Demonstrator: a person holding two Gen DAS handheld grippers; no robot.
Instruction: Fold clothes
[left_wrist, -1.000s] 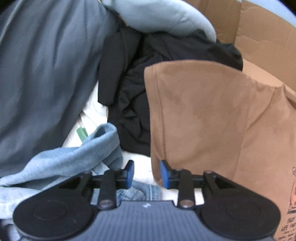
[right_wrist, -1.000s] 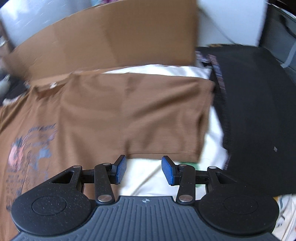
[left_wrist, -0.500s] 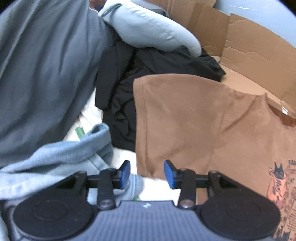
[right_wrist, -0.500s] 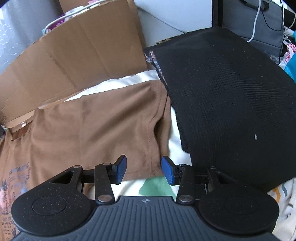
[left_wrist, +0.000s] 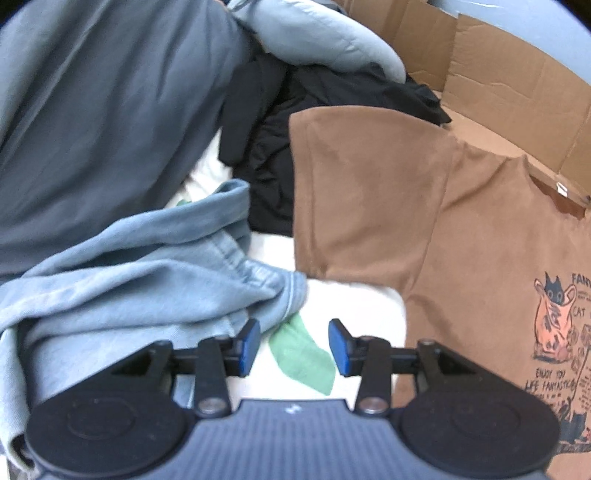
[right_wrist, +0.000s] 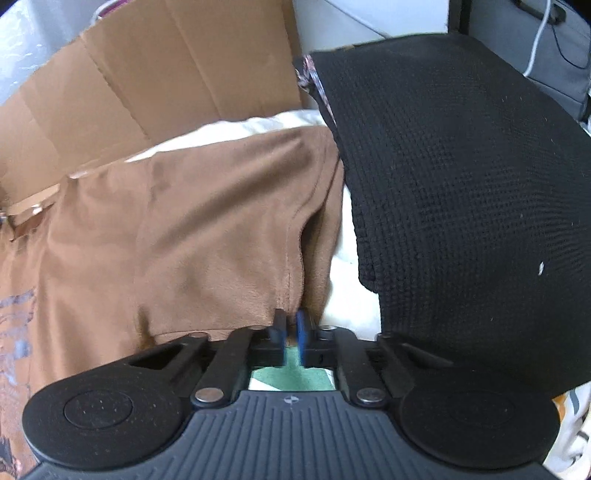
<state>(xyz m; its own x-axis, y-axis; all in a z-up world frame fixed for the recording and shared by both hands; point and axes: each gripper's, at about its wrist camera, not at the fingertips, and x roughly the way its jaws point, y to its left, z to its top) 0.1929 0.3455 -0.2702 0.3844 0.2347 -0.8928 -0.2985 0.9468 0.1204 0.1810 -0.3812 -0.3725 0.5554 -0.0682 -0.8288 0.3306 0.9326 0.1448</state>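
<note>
Over at nine o'clock in the left wrist view sits a big grey garment (left_wrist: 103, 110), with a pale blue sweatshirt (left_wrist: 147, 280) bunched below it and reaching right up to the left gripper's (left_wrist: 293, 349) near finger. That gripper points forward, level over the white sheet (left_wrist: 354, 306), blue pads spread wide, nothing between them but a green scrap (left_wrist: 303, 354) lying on the sheet underneath. At twelve o'clock, a black garment (left_wrist: 273, 162) is heaped under a light grey sleeve (left_wrist: 325, 40). Swing to two and three o'clock and there's the brown T-shirt (left_wrist: 424, 221), spread flat, its sleeve hem just ahead and right of the open pads, not touched by them, the cat print (left_wrist: 554, 317) out at the right edge. Cardboard (left_wrist: 480, 70) walls stand behind it.

Now the right wrist view: the brown T-shirt (right_wrist: 184, 240) fills nine through twelve o'clock, cardboard (right_wrist: 166, 74) behind. The right gripper (right_wrist: 290, 328) is aimed straight at the sleeve opening, pads drawn nearly together and pinching the brown hem at the sleeve's lower corner. From one to four o'clock, a black waffle-knit cloth (right_wrist: 461, 184) drapes close beside the right finger, white sheet (right_wrist: 347, 295) showing between it and the sleeve.
</note>
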